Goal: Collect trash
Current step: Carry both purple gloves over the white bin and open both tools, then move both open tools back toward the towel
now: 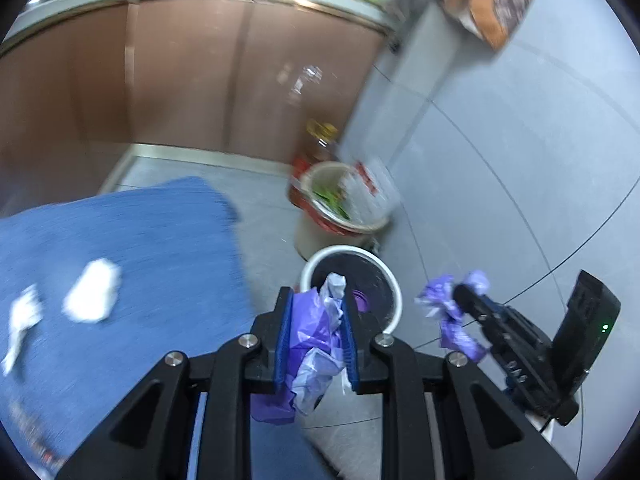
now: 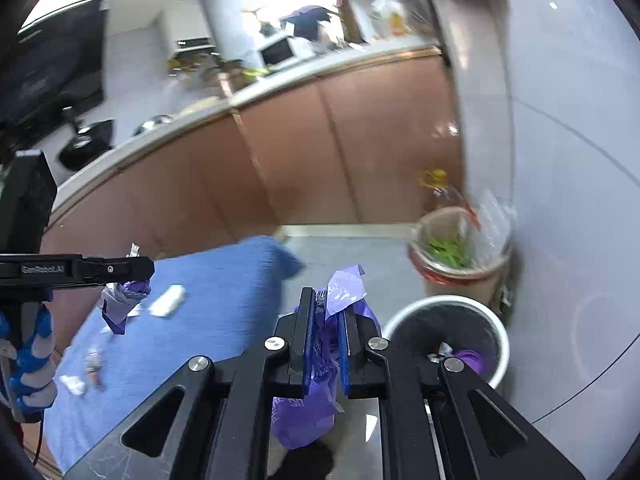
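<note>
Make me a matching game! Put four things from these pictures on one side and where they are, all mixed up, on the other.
Things:
1. purple wrapper
2. white crumpled tissue
3. green vegetable scraps
4. purple plastic bag

Places:
A. on the blue cloth
B. in the beige bin
C. pinched in the right gripper
D. pinched in the left gripper

Pairs: 1-D, 2-A, 3-B, 4-C

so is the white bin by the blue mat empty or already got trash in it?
Not empty. The white bin is upright, and purple trash lies inside against its dark interior; how full it is cannot be told.
</note>
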